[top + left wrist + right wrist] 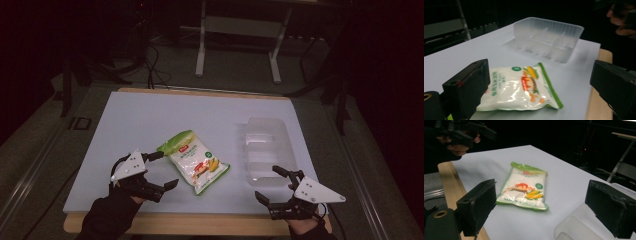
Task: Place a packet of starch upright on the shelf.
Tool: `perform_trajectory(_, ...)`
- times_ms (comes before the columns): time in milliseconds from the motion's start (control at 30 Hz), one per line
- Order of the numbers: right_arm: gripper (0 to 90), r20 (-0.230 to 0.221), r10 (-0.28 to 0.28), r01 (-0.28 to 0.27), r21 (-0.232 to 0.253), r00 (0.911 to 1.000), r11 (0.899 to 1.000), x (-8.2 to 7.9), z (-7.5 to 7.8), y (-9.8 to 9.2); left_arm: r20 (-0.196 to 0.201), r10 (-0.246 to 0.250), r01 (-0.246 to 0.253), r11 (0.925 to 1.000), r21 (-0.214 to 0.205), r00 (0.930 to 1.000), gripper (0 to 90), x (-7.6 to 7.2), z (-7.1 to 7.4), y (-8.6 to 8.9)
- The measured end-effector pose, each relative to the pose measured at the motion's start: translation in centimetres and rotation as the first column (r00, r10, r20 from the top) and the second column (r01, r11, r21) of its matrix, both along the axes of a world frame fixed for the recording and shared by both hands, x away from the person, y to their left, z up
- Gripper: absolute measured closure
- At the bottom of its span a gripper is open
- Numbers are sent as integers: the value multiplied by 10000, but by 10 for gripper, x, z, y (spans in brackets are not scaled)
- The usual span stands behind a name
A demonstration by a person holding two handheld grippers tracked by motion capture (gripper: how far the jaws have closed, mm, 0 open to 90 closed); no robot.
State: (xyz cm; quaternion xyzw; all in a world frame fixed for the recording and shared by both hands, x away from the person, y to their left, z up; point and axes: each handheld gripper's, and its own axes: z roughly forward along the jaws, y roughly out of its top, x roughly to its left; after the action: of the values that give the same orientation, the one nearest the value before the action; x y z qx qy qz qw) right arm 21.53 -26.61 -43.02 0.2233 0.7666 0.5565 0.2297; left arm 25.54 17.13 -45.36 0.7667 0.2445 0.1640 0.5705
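Observation:
A white snack bag with green edges and a corn picture [195, 161] lies flat on the white table top, also seen at close range as the bag [520, 88] and the bag [524, 185]. My left gripper [163, 170] stands open just left of the bag, its jaws wide apart and facing it. My right gripper [271, 184] is open near the front edge, right of the bag and in front of a clear plastic tray [269, 150]. The tray [549, 37] has dividers inside and holds nothing.
The white sheet [150, 120] covers a wooden table whose bare front edge [200, 222] shows. Beyond the table are a dark floor, cables and a white stand's legs [237, 40].

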Motion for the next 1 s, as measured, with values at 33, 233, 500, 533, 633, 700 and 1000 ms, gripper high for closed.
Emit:
perform_trajectory(33,101,-35,12,-13,-25,10000,10000,1,-1,0,-96,102,-102,9999,-28,9999,32,7,1,2)
perform_trajectory(233,101,-138,20,-19,99,9999,9999,2,-2,1,-287,633,-630,9980,96,9976,32,27,-1,5)
perform_trajectory(500,101,-105,64,-65,-61,9999,10000,2,-3,3,-650,1362,-1332,9899,477,9886,52,58,-6,7)
perform_trajectory(533,101,-124,84,-85,-69,9999,9999,2,-3,3,-747,1379,-1351,9900,415,9876,64,62,-7,8)
perform_trajectory(633,101,-90,82,-81,28,9999,10000,2,-3,2,-1006,1644,-1605,9860,455,9812,96,72,-13,10)
perform_trajectory(700,102,-66,73,-72,64,10000,10000,2,-3,2,-1313,1870,-1810,9819,565,9735,110,79,-19,11)
perform_trajectory(1000,103,-194,175,-177,-124,9997,9998,3,-6,5,-2503,2234,-2051,9739,973,9420,131,105,-47,12)
